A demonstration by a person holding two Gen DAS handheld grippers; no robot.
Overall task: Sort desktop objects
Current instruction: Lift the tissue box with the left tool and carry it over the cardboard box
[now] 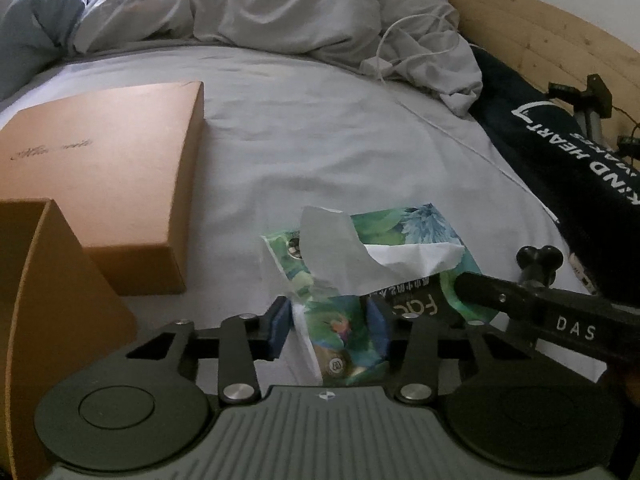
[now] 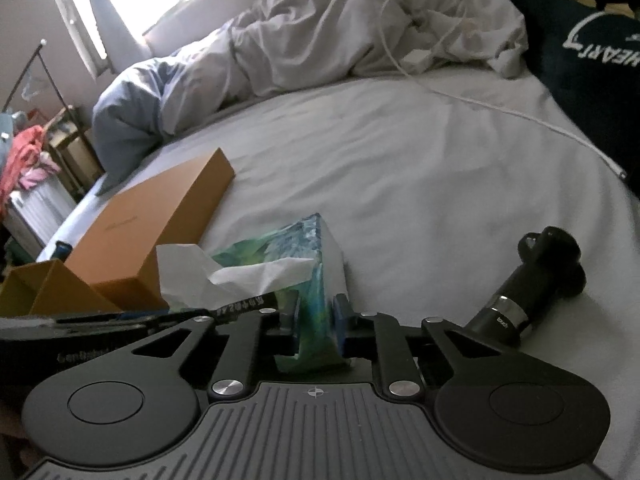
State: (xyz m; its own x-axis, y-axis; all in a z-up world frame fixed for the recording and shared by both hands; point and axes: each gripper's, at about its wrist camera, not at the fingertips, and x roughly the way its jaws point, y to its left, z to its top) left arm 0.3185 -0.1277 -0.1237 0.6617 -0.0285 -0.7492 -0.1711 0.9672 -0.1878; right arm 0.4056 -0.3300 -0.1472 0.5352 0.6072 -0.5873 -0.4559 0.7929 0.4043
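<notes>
A soft tissue pack [image 1: 340, 320] with a green and blue leaf print lies on the grey bedsheet, a white tissue [image 1: 340, 256] sticking out of its top. My left gripper [image 1: 329, 322] is shut on the near end of the pack. My right gripper [image 2: 317, 322] is shut on another end of the same pack [image 2: 308, 280]; its black body shows in the left wrist view [image 1: 560, 320]. A closed brown box [image 1: 100, 184] lies left of the pack, also in the right wrist view [image 2: 148, 232]. An open brown box [image 1: 48, 312] stands at the near left.
A black cylindrical device [image 2: 532, 288] lies on the sheet right of the pack. A crumpled duvet [image 1: 240, 8] and a white cable [image 2: 480, 104] lie at the back. A dark pillow with white lettering [image 1: 560, 152] lies at the right by the wooden bed frame [image 1: 540, 28].
</notes>
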